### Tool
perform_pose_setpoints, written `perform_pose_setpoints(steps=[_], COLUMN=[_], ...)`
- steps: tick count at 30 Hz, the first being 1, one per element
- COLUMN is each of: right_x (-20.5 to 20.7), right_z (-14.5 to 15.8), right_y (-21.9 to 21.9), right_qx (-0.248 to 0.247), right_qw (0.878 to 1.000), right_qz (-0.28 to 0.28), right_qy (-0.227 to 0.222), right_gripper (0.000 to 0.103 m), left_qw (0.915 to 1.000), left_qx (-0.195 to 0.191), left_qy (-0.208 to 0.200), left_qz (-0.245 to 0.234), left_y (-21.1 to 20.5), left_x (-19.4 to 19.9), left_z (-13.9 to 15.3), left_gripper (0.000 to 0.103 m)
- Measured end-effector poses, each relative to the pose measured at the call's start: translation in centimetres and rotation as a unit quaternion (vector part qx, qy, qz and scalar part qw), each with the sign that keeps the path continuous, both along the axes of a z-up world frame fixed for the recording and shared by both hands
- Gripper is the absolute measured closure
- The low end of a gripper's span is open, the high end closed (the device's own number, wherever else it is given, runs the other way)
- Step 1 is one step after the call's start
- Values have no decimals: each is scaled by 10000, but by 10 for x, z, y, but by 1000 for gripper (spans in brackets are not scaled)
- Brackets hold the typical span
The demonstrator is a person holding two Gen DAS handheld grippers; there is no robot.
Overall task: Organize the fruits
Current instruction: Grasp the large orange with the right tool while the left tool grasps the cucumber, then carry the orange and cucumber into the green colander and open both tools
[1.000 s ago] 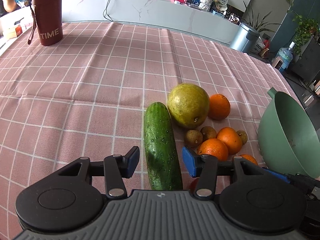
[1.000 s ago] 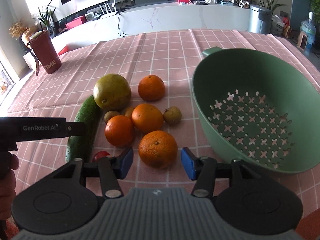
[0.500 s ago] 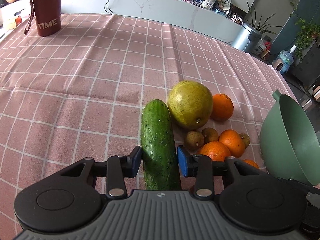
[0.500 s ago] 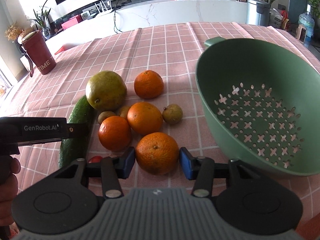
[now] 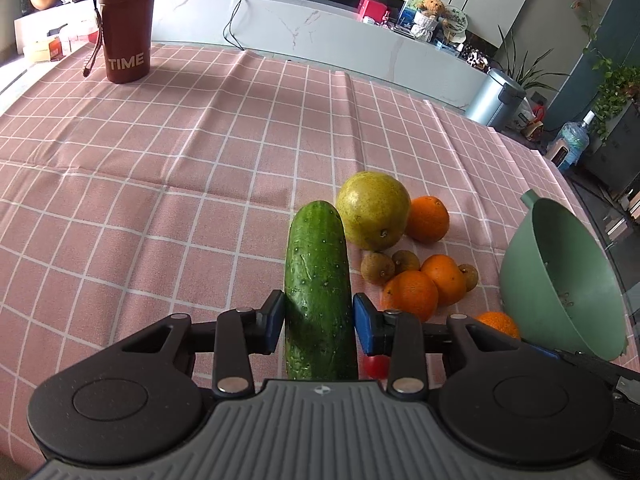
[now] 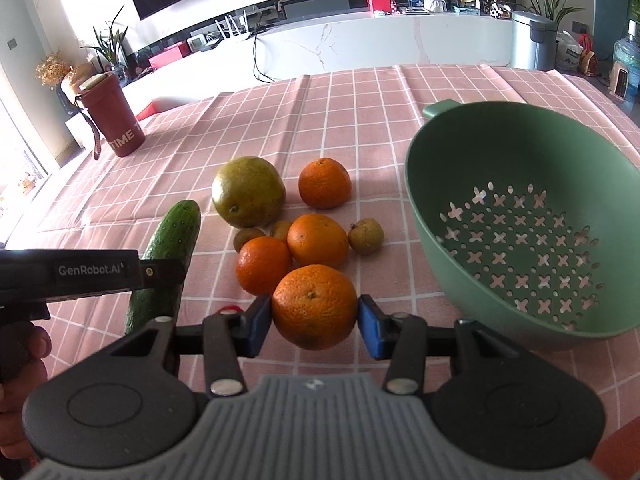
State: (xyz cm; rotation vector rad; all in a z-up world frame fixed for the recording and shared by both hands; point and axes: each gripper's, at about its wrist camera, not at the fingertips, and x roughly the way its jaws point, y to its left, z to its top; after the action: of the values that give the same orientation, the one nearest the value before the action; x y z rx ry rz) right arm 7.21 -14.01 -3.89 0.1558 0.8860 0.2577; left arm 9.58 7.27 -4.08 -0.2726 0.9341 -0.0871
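My left gripper (image 5: 319,322) is shut on a green cucumber (image 5: 318,284) that lies lengthwise between its blue pads. My right gripper (image 6: 315,324) is shut on the nearest orange (image 6: 315,305). Other oranges (image 6: 317,241) (image 6: 325,183), a large yellow-green round fruit (image 6: 248,191) and small brown fruits (image 6: 365,235) lie together on the pink checked cloth. A green colander (image 6: 520,236) stands to the right, tilted toward me and holding nothing; it also shows in the left wrist view (image 5: 560,272). The cucumber and left gripper body show at left in the right wrist view (image 6: 176,232).
A dark red TIME cup (image 5: 127,24) stands at the far left of the table. A small red fruit (image 5: 376,365) lies under my left gripper. A white counter, a bin and plants stand beyond the table's far edge.
Both grippers have closed: the left pads came together onto the cucumber, the right pads onto the nearest orange. Both moved slightly forward.
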Motion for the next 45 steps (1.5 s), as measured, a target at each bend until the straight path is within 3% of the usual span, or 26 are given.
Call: perform_pose_setpoints(steps=[5, 13, 19, 28, 35, 45], right_x=[-16, -28, -13, 41, 67, 87], right_z=[22, 63, 82, 59, 21, -5], right_y=[-17, -69, -110, -140, -133, -125], right_qx=[179, 146, -379, -1188, -1608, -1719], right_qw=[9996, 9987, 9969, 9870, 9711, 9554], right_qz=[112, 130, 307, 1069, 1739, 2320], right_qy=[-164, -461, -622, -148, 292, 625], right_gripper=[60, 60, 60, 60, 60, 60], left_qw=[9992, 9913, 9863, 9725, 9528, 9385], left_qx=[-270, -690, -473, -2, 584, 709], left_qy=[-242, -407, -365, 311, 812, 1614], left_qz=[-183, -1048, -1539, -2306, -2868, -2969], left_y=[-15, -77, -127, -198, -229, -240], left_x=[-15, -7, 24, 70, 94, 121], left_z=[30, 73, 82, 52, 27, -6], left_gripper=[62, 62, 62, 62, 61, 62])
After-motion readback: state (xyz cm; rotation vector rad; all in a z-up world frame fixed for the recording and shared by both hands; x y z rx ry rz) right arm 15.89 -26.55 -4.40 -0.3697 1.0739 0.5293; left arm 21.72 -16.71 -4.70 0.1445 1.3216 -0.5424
